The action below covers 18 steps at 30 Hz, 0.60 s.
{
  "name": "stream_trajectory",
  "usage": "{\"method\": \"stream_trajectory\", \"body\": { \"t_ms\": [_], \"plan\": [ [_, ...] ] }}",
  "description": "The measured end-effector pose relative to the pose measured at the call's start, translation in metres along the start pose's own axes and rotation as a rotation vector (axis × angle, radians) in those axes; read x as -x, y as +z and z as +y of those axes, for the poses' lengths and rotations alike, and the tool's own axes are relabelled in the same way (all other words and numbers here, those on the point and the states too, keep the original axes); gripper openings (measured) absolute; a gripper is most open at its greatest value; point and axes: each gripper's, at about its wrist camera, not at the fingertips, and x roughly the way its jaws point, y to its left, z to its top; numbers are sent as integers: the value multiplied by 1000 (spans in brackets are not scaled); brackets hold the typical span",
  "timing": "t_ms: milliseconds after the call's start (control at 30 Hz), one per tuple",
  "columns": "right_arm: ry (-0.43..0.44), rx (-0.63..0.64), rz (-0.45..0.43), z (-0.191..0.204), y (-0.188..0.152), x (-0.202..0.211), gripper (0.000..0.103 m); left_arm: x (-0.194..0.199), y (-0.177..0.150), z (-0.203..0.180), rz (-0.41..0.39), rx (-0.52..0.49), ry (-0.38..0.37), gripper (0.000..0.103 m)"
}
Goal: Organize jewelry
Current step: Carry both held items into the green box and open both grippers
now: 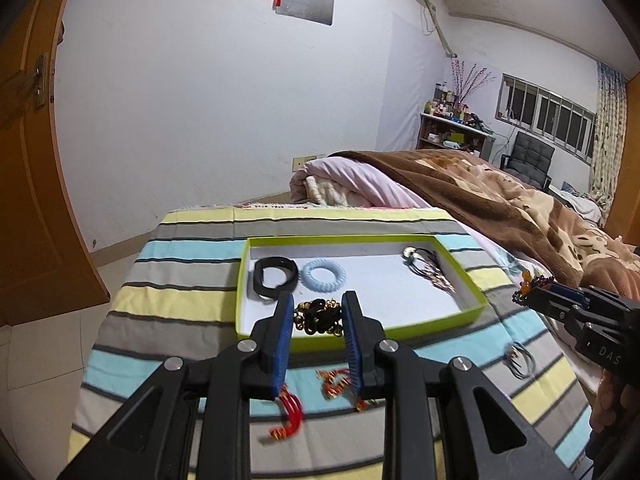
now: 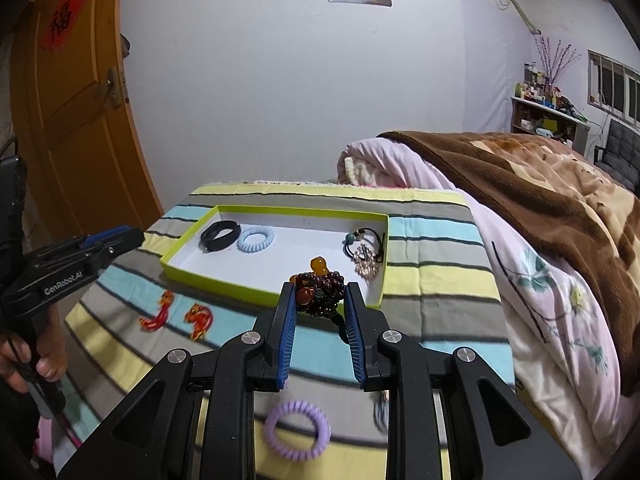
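Green-rimmed tray, both tongs loaded: where a drop could happen

Black and gold, the knotted ornament [image 1: 318, 316] sits clamped between the blue pads of the left tongs [image 1: 316, 312], held above the near edge of the tray [image 1: 468, 280]. The jaws stand partly closed on it, and it looks soft and lumpy, so a slack grip could let it slide out short of the tray and onto the striped cloth [image 1: 180, 280].

Below the left tongs two red and gold charms [image 1: 336, 384] lie loose on the cloth. A low pass could snag them or push them off the edge.

Inside the tray, at its left end, a black band [image 1: 274, 276] touches a pale blue coil hair tie [image 1: 323, 274]; at its right end lie black elastics and a sparkly piece [image 1: 430, 268]. The middle is bare, and that seems the safe place to let go. Dropping onto either cluster risks a tangle.

Further right, the right tongs [image 2: 320, 300] are closed part-way on a dark red bead bracelet [image 2: 322, 292] with amber beads, near the tray's front right corner. Loops hang beyond the pads and a dark tail dangles below; these could catch on the rim.

Both tongs heading for one small tray could collide. A purple coil hair tie [image 2: 298, 430] and grey elastics [image 1: 520, 360] remain on the cloth.
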Motion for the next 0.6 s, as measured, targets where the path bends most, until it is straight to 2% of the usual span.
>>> {"method": "stream_trajectory", "body": {
  "t_ms": [300,600],
  "plan": [
    [-22,8,49,-9,15,-53,25,-48,1,22,68,11,20,25],
    [-24,-26,134,-27,15,-100,25,-86,-5,28,144,21,18,25]
  ]
}}
